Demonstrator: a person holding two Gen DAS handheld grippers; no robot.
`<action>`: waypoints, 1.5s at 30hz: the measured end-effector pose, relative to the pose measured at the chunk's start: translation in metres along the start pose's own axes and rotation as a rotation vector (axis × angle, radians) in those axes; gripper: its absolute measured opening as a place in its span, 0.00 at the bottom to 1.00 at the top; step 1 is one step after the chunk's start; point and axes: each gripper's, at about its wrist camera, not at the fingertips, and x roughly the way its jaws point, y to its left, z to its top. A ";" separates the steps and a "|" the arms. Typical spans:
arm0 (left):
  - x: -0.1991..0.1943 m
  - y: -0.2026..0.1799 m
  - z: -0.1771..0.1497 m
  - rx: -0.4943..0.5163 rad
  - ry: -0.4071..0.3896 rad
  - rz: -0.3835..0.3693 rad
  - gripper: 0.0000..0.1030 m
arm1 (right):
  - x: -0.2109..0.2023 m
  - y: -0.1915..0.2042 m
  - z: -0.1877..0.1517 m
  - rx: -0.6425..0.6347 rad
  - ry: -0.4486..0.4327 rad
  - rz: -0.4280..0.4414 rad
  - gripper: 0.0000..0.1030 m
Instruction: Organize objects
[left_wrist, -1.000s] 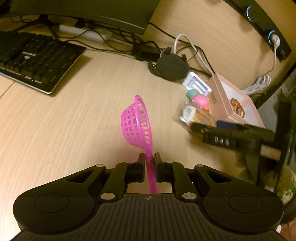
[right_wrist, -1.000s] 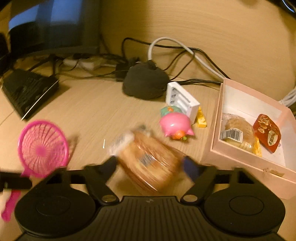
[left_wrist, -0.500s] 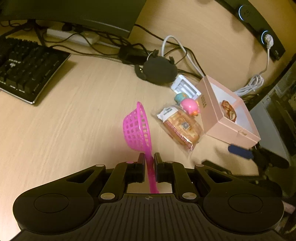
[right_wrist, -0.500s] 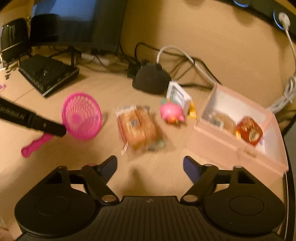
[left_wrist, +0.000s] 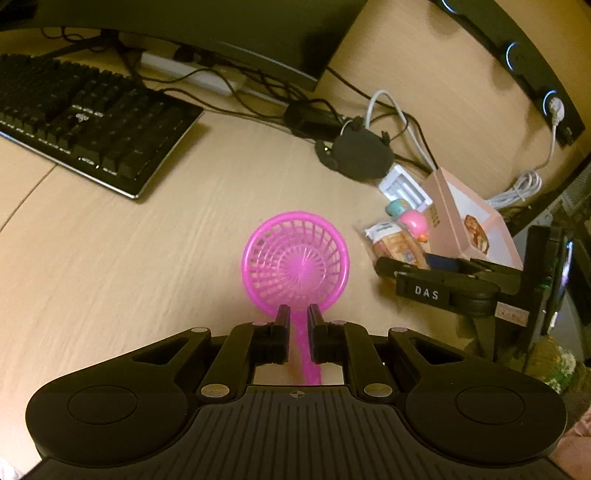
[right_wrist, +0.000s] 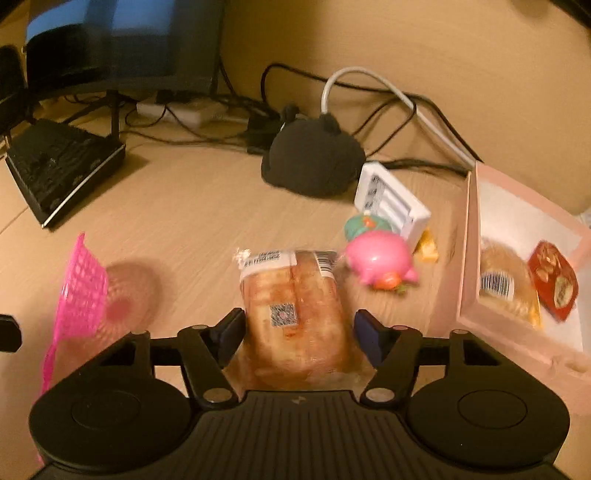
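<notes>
Two views. From the left wrist, the left tongs (left_wrist: 298, 314) are clenched on the flat handle of a pink plastic sieve (left_wrist: 295, 258); its long axis runs away from the camera and its round latticed bowl faces the lens above bare pale woodgrain desk (left_wrist: 110, 258).

From the right wrist, the right tongs (right_wrist: 297, 332), jaws just closing, straddle a wrapped bread loaf (right_wrist: 295, 314) lying lengthwise away on the desk; whether the pads press it is unclear. Right of the loaf sit a pink pig toy (right_wrist: 380, 262) and an open pink box (right_wrist: 517, 206).
</notes>
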 end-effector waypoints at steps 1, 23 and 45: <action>0.002 0.000 0.000 0.006 0.006 0.000 0.12 | -0.003 0.003 -0.004 -0.005 0.006 -0.002 0.61; 0.034 -0.045 -0.008 0.105 0.075 -0.010 0.12 | -0.106 -0.039 -0.104 0.115 -0.010 -0.041 0.98; 0.076 -0.078 0.008 -0.132 -0.014 0.135 0.29 | -0.099 -0.065 -0.140 0.197 0.031 -0.062 1.00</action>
